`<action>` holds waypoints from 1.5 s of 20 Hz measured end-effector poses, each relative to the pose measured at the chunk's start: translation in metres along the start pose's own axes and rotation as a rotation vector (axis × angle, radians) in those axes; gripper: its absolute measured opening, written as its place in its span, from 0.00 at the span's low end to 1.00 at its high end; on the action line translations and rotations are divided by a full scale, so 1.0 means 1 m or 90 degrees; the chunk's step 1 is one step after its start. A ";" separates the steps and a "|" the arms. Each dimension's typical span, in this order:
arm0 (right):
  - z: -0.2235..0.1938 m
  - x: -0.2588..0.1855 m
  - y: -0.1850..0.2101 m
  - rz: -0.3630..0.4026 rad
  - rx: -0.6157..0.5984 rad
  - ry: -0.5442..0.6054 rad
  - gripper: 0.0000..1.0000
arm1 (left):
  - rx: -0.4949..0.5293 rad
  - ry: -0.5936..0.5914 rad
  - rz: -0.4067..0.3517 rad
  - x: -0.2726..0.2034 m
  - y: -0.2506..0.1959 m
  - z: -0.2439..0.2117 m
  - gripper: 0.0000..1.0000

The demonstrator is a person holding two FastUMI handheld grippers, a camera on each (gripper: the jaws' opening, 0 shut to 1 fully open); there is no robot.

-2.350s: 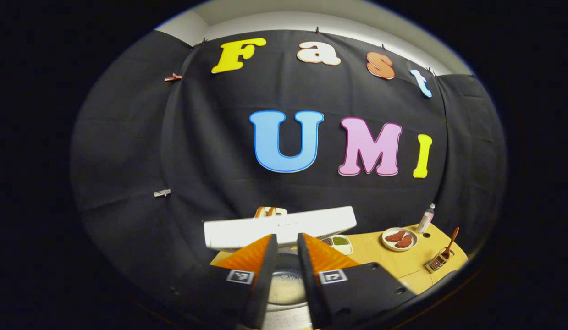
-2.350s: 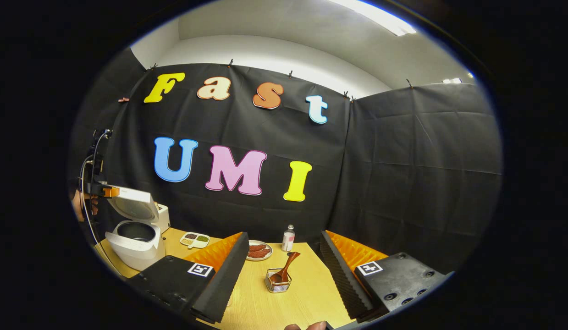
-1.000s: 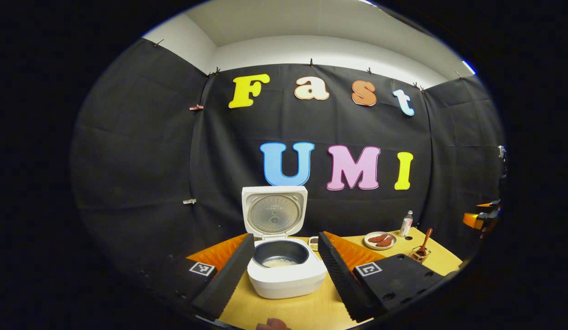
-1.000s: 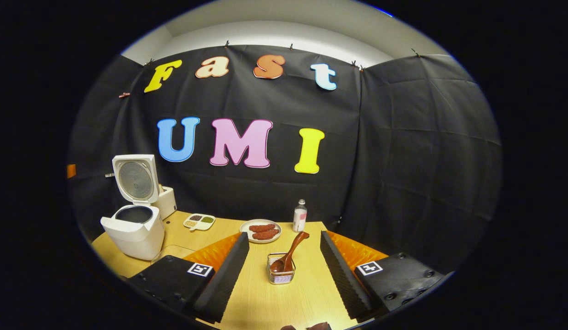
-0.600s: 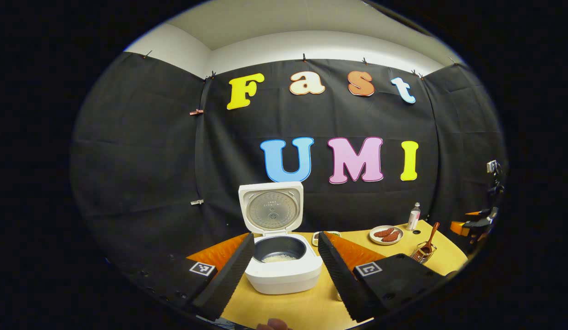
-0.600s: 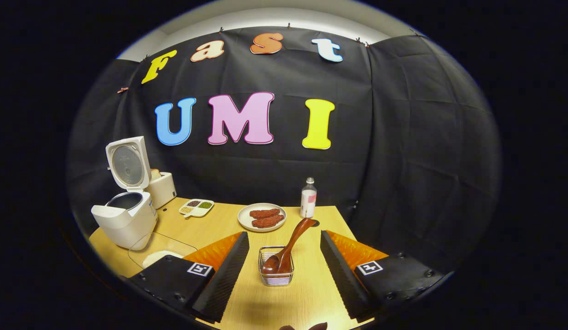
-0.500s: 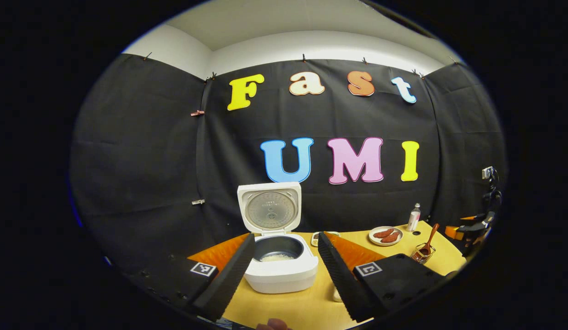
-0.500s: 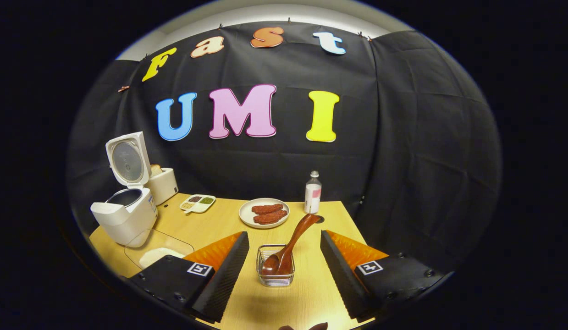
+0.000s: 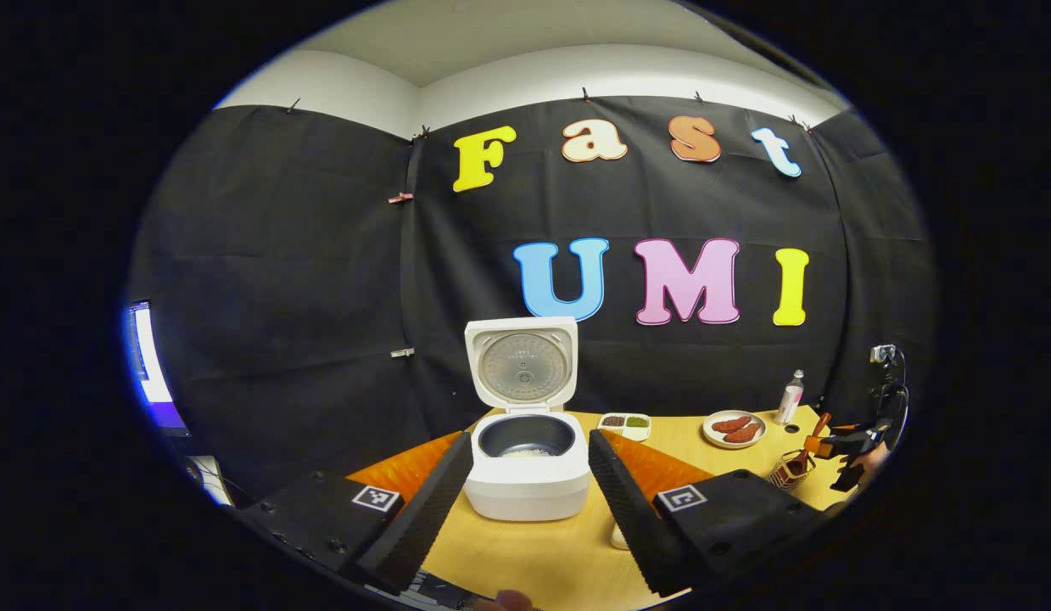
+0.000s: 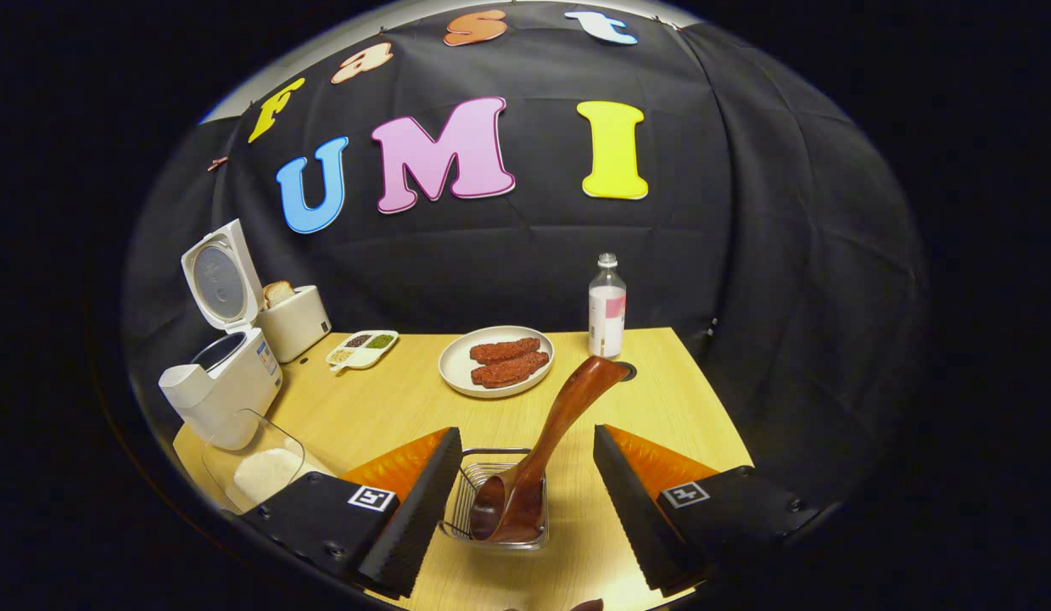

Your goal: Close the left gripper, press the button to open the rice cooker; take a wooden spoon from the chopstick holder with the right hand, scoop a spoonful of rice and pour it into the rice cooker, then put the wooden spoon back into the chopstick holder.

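Note:
The white rice cooker (image 9: pixel 527 484) stands with its lid (image 9: pixel 522 363) raised; a little rice lies in its dark pot. My left gripper (image 9: pixel 525 501) is open, back from the cooker, which shows between its fingers. In the right gripper view the cooker (image 10: pixel 224 378) sits at the far left. A wooden spoon (image 10: pixel 550 445) leans bowl-down in a wire chopstick holder (image 10: pixel 495 501). My right gripper (image 10: pixel 525 492) is open, its fingers on either side of the holder and spoon, not touching them. A clear bowl of rice (image 10: pixel 266 467) sits left of it. The right gripper (image 9: pixel 847 445) also appears far off by the holder (image 9: pixel 790 469).
On the wooden table (image 10: pixel 389 407) stand a plate of red meat pieces (image 10: pixel 495 359), a small bottle (image 10: pixel 606 307), a divided dish of beans (image 10: pixel 361 348) and a toaster with bread (image 10: pixel 292 318). A hole (image 10: pixel 628 370) marks the table by the bottle.
My left gripper opened and drew back from the cooker, whose lid now stands fully up. My right gripper came down and forward, so the holder and spoon now sit between its fingers.

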State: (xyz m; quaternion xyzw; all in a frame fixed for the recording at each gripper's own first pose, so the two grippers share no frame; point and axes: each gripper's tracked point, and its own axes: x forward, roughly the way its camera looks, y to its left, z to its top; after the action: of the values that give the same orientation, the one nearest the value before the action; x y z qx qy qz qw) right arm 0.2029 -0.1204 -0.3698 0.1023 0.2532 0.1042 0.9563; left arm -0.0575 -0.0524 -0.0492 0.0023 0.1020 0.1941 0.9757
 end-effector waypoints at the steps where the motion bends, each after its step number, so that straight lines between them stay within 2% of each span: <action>1: -0.006 0.010 -0.003 0.000 0.003 0.007 0.96 | 0.001 0.004 0.009 -0.004 0.002 -0.002 0.94; 3: -0.016 0.025 -0.006 0.005 0.003 0.024 0.86 | 0.002 0.013 0.029 -0.011 0.008 -0.007 0.94; 5: -0.025 0.035 -0.005 0.016 0.001 0.044 0.60 | 0.001 0.019 0.045 -0.017 0.012 -0.011 0.95; 6: -0.025 0.036 -0.001 0.033 0.012 0.050 0.51 | 0.002 0.022 0.051 -0.020 0.014 -0.012 0.95; 8: -0.022 0.032 -0.004 0.032 0.035 0.055 0.34 | 0.001 0.023 0.060 -0.025 0.016 -0.013 0.94; 11: -0.011 0.025 0.008 0.050 0.079 0.046 0.22 | 0.004 0.022 0.065 -0.030 0.022 -0.012 0.94; 12: -0.013 0.020 0.011 0.055 0.071 0.047 0.15 | 0.007 0.021 0.065 -0.031 0.024 -0.011 0.94; 14: -0.004 0.015 0.012 0.055 0.064 0.035 0.10 | 0.007 0.018 0.062 -0.032 0.028 -0.009 0.95; 17: 0.024 0.001 0.011 0.043 0.078 -0.009 0.09 | 0.003 0.014 0.052 -0.033 0.036 -0.007 0.94; 19: 0.036 -0.011 0.017 0.055 0.099 -0.010 0.10 | 0.004 0.011 0.043 -0.032 0.044 -0.006 0.94; 23: 0.078 -0.044 0.025 0.020 0.099 -0.067 0.09 | 0.007 0.008 0.010 -0.026 0.061 -0.006 0.94; 27: 0.116 -0.091 0.078 0.037 0.113 -0.120 0.09 | 0.020 -0.003 -0.038 -0.014 0.074 -0.007 0.95; 30: 0.122 -0.115 0.131 0.051 0.097 -0.140 0.09 | 0.016 -0.015 -0.071 -0.001 0.083 -0.004 0.94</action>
State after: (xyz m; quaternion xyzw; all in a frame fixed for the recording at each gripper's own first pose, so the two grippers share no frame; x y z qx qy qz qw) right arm 0.1474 -0.0414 -0.1800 0.1954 0.1496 0.1112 0.9629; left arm -0.0906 0.0234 -0.0490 0.0113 0.0928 0.1382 0.9860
